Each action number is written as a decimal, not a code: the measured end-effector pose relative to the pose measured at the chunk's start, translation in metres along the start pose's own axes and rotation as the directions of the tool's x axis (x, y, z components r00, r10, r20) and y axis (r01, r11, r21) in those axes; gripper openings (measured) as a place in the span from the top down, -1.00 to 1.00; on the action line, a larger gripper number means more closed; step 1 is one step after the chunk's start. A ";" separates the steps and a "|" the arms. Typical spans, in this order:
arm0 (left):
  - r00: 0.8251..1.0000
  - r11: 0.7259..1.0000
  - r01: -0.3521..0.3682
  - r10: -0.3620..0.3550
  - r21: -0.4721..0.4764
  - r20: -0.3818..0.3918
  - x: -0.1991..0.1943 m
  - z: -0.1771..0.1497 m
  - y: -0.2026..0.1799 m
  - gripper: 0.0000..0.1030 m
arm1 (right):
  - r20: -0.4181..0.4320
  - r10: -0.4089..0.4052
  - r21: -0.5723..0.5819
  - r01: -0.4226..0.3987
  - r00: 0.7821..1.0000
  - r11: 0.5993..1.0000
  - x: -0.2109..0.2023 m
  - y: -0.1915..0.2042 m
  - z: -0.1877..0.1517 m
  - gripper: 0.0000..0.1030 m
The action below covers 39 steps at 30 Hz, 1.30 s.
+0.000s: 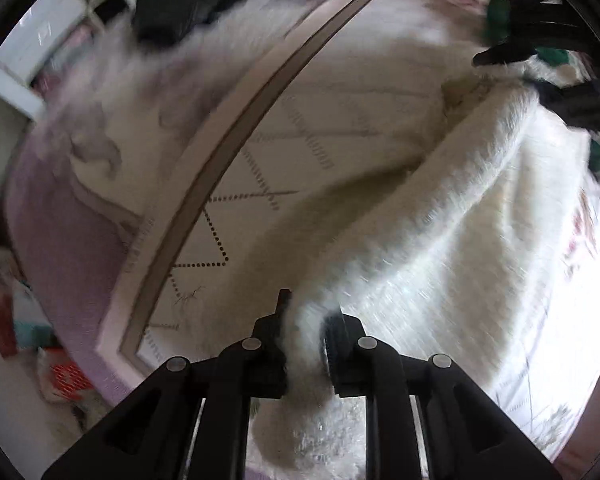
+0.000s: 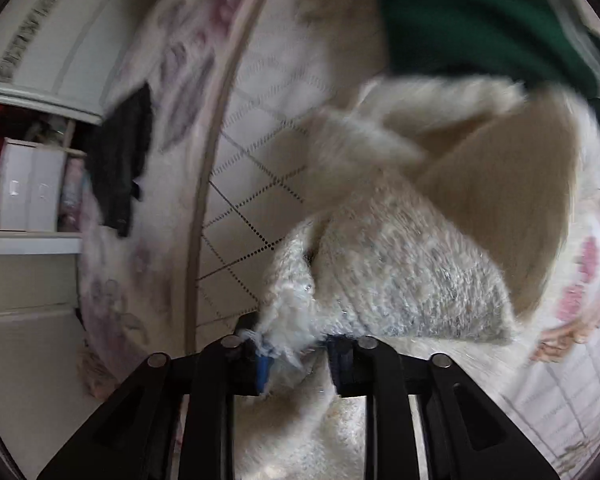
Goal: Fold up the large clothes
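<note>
So both tools, the left tool (image 1: 306, 320) and right tool (image 2: 296, 344), are clamped tight on the fluffy white sweater (image 1: 440, 216), hanging ahead of them above the bed (image 1: 300, 128), mid-fold I reckon, needing it laid flat next.

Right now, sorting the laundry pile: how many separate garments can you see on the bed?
3: the fluffy white sweater pinched by both claws, a green garment beyond it, and a black garment near the bed's edge. Others may lie outside the views.
</note>
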<state>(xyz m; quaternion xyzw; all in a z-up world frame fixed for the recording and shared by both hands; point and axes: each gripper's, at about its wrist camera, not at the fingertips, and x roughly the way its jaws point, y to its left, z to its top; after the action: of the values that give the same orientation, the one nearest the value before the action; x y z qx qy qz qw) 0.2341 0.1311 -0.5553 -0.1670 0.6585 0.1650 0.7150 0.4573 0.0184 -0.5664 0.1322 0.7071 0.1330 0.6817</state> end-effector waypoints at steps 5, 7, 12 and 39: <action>0.982 0.963 0.180 -0.186 -0.200 -0.014 0.006 0.012 0.052 0.18 | -0.038 0.211 -0.037 -0.213 0.977 0.976 0.004 0.009 0.001 -0.11; 0.978 0.952 0.208 -0.210 -0.227 0.016 -0.004 0.012 0.057 -0.45 | 0.000 0.277 -0.022 -0.277 0.961 0.961 -0.024 0.001 -0.007 -0.12; 0.989 0.966 0.143 -0.150 -0.214 -0.016 0.006 0.009 0.044 -0.50 | 0.120 0.164 0.078 -0.174 0.979 0.982 -0.072 -0.052 -0.028 -0.23; 0.953 0.916 0.279 -0.302 -0.287 -0.038 -0.016 -0.025 0.090 0.37 | -0.161 0.200 0.398 -0.122 0.966 0.909 0.045 -0.196 -0.262 0.72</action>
<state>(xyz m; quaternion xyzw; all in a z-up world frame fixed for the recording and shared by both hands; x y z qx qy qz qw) 0.1696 0.1998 -0.5434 -0.3684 0.6253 0.1408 0.6734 0.1929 -0.1489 -0.6713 0.3079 0.7702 0.0601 0.5553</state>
